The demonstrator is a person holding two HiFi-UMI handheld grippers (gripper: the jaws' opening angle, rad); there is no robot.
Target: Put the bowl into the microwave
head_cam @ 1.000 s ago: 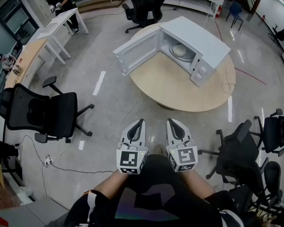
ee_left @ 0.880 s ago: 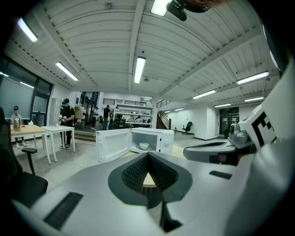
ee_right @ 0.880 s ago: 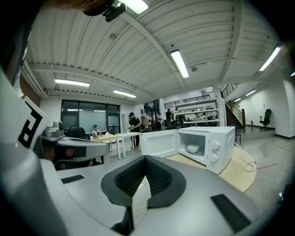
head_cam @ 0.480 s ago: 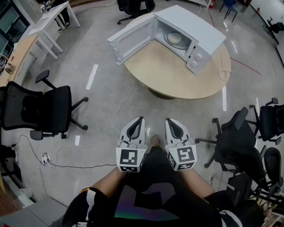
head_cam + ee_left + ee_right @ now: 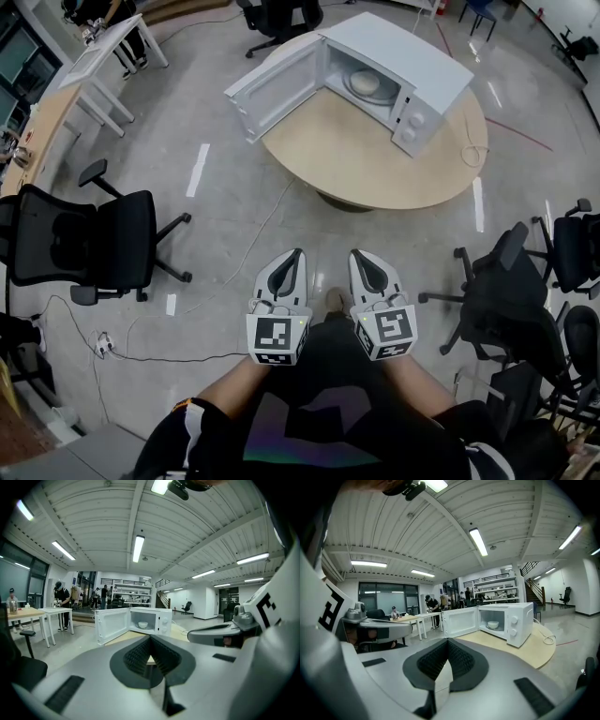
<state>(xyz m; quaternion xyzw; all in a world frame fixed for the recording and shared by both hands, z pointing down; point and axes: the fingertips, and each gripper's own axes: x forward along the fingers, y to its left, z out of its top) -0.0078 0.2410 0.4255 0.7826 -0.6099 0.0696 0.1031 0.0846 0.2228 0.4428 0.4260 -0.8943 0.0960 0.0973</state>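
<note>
Head view | bowl [image 5: 364, 82] inside open microwave [image 5: 408, 52] | left gripper [image 5: 294, 260], right gripper [image 5: 360, 260] both clenched, empty

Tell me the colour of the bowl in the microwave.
White. The bowl shows best in the right gripper view, inside the open microwave.

no legible text, labels, or numbers

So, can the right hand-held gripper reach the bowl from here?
Probably not: the right hand-held gripper is far short of the table, though the open microwave door leaves the bowl unblocked.
</note>
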